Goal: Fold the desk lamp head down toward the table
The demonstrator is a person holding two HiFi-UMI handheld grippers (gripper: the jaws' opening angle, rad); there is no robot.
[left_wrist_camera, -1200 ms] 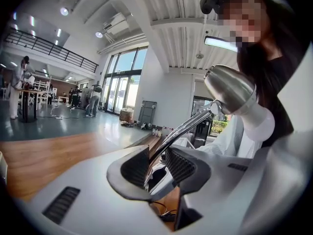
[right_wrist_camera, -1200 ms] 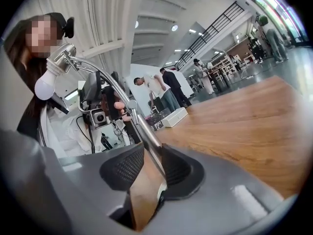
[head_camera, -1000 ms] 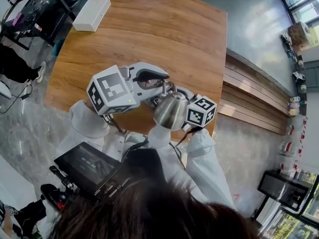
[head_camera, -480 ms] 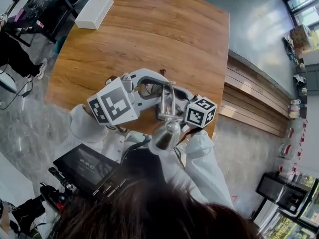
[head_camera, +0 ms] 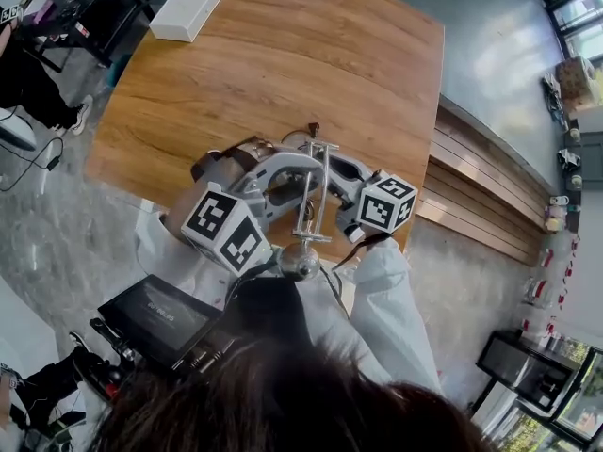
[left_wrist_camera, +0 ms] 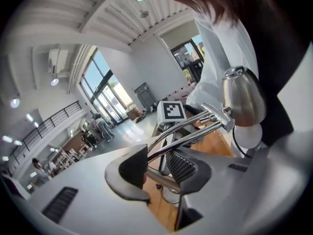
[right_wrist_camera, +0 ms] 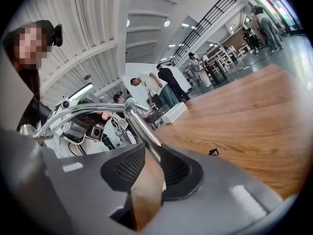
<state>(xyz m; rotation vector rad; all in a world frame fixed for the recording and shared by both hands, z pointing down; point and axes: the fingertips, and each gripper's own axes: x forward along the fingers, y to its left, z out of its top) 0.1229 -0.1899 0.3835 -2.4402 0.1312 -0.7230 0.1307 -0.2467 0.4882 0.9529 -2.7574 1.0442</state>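
A chrome desk lamp stands near the wooden table's (head_camera: 283, 55) front edge. Its twin-rod arm (head_camera: 313, 191) slants toward me, and the chrome head (head_camera: 300, 262) hangs low past the edge. In the left gripper view the head (left_wrist_camera: 242, 97) shows its white bulb. My left gripper (left_wrist_camera: 157, 164) has the twin rods (left_wrist_camera: 195, 129) between its jaws, which are opening; the rods lie against one pad with a gap to the other. My right gripper (right_wrist_camera: 149, 166) is shut on the lamp's lower post (right_wrist_camera: 142, 129). Its marker cube (head_camera: 386, 202) sits right of the arm.
A white box (head_camera: 188, 8) lies at the table's far left corner. A small black piece (head_camera: 314, 130) sits on the wood just beyond the lamp. A slatted wooden bench (head_camera: 480, 182) runs along the table's right side. People stand at a dark desk (head_camera: 66, 17) far left.
The lamp arm has swung over toward me and the head has dropped from beside the right cube to below the table edge. My left gripper rolled and moved down with it. The right gripper kept still.
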